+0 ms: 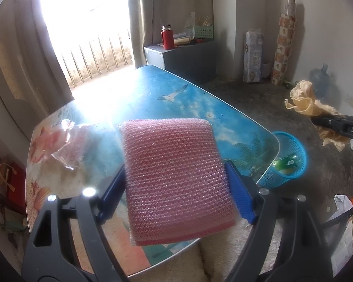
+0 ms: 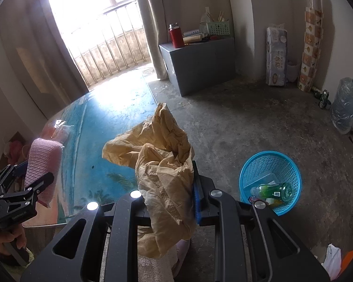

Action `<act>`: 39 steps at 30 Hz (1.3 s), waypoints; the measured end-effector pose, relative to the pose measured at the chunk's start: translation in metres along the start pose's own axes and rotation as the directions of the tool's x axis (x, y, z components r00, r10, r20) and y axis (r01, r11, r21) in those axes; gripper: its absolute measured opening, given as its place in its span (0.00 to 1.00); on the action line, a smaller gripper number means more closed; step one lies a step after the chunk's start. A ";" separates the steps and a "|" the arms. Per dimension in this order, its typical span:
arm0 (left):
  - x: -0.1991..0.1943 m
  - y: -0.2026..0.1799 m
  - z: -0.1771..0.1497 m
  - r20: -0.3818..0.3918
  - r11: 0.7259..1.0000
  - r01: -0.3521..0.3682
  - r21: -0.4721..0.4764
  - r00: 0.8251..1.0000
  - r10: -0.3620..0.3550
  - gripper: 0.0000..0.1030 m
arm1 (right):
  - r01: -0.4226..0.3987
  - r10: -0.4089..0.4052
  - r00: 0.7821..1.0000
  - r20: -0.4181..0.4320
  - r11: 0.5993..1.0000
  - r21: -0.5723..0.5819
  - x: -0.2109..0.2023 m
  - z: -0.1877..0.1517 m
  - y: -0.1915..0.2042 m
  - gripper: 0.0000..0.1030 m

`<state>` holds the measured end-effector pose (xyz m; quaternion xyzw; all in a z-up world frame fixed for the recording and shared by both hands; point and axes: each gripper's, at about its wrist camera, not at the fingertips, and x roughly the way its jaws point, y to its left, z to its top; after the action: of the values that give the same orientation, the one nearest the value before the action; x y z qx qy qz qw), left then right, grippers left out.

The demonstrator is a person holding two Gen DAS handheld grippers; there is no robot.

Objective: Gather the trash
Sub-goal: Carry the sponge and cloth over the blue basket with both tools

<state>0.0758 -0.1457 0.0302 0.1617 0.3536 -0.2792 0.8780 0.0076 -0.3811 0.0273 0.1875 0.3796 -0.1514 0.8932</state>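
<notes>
Pink bubble wrap [image 1: 176, 178] clamped between left jaws.

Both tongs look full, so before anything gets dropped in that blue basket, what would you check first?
1. Left tongs grip the pink bubble-wrap pouch: ok.
2. Right tongs grip the crumpled tan paper: ok.
3. Blue basket upright on the floor, room left above the green bottle: ok.
4. Tan paper above the basket: not ok, it hangs off to one side.
5. Table cleared: not ok, a clear plastic bag remains.
</notes>
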 end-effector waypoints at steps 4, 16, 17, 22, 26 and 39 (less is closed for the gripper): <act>0.003 -0.013 0.003 -0.004 1.000 0.006 0.030 1.000 -0.006 0.75 | 0.008 -0.008 1.000 0.005 0.999 0.034 -0.002 -0.004 -0.016 0.21; 0.016 -0.064 0.017 -0.011 0.989 0.053 0.136 0.999 -0.051 0.75 | 0.048 -0.051 0.999 0.018 0.989 0.138 -0.008 -0.018 -0.070 0.21; 0.017 -0.069 0.018 -0.012 0.987 0.060 0.146 0.998 -0.059 0.75 | 0.054 -0.057 0.998 0.018 0.987 0.148 -0.009 -0.020 -0.076 0.21; 0.024 -0.099 0.026 -0.021 0.975 0.119 0.189 0.993 -0.118 0.75 | 0.091 -0.097 0.995 0.018 0.975 0.201 -0.012 -0.028 -0.103 0.21; 0.028 -0.124 0.037 -0.032 0.955 0.199 0.218 0.980 -0.197 0.75 | 0.129 -0.137 0.990 0.015 0.961 0.244 -0.016 -0.035 -0.126 0.21; 0.076 -0.224 0.069 -0.148 0.863 0.435 0.257 0.900 -0.410 0.75 | 0.207 -0.210 0.977 -0.035 0.899 0.387 -0.007 -0.066 -0.198 0.21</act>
<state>0.0229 -0.3850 0.0050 0.2164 0.3750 -0.5048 0.7468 -0.1200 -0.5257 -0.0531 0.3185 0.3565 -0.3191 0.8183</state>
